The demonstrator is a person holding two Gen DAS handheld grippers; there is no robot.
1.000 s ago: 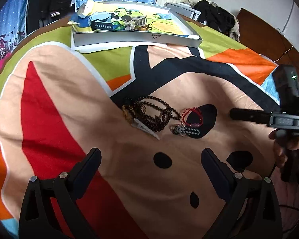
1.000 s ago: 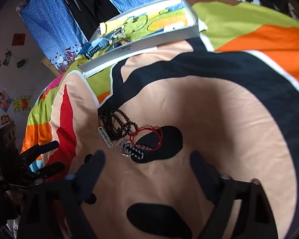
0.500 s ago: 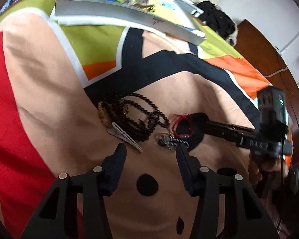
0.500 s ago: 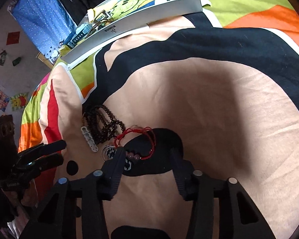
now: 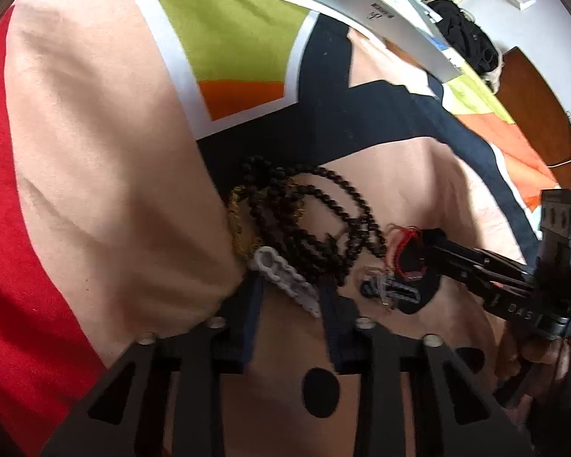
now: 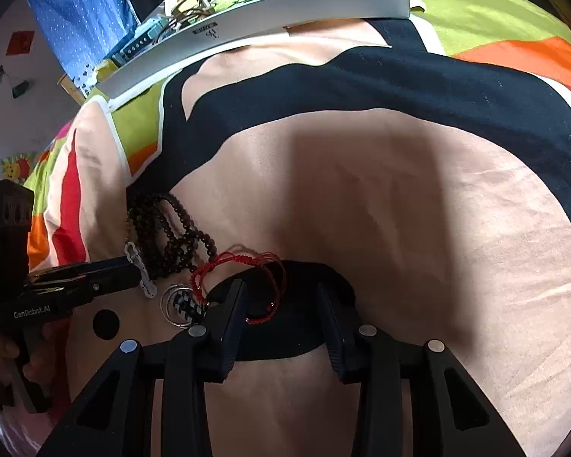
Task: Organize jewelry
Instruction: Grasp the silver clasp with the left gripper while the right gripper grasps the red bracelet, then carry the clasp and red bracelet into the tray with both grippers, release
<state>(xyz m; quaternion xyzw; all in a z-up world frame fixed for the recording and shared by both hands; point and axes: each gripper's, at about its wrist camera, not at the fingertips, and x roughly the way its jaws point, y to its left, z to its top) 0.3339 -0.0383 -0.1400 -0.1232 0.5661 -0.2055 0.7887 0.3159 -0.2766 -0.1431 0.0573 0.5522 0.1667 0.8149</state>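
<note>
A pile of jewelry lies on the patterned bedspread. A dark bead necklace (image 5: 304, 209) lies coiled beside a white link bracelet (image 5: 285, 278), a red cord bracelet (image 5: 401, 243) and a black-and-white keyring piece (image 5: 394, 291). My left gripper (image 5: 291, 285) is open, low on the cloth, its fingers either side of the white link bracelet (image 6: 141, 270). My right gripper (image 6: 279, 289) is open, its fingers either side of the red cord bracelet (image 6: 240, 278). The bead necklace (image 6: 167, 236) and keyring piece (image 6: 182, 304) lie just left of it.
A shallow silver tray (image 6: 255, 23) with a cartoon lining holds other jewelry at the far edge of the bed; its wall also shows in the left wrist view (image 5: 304, 0). Dark clothes (image 5: 464, 38) and a wooden board (image 5: 533, 87) are beyond the bed.
Both grippers have come down and forward onto the jewelry pile and have narrowed their opening. The left now straddles the white link bracelet, the right the red cord bracelet.
</note>
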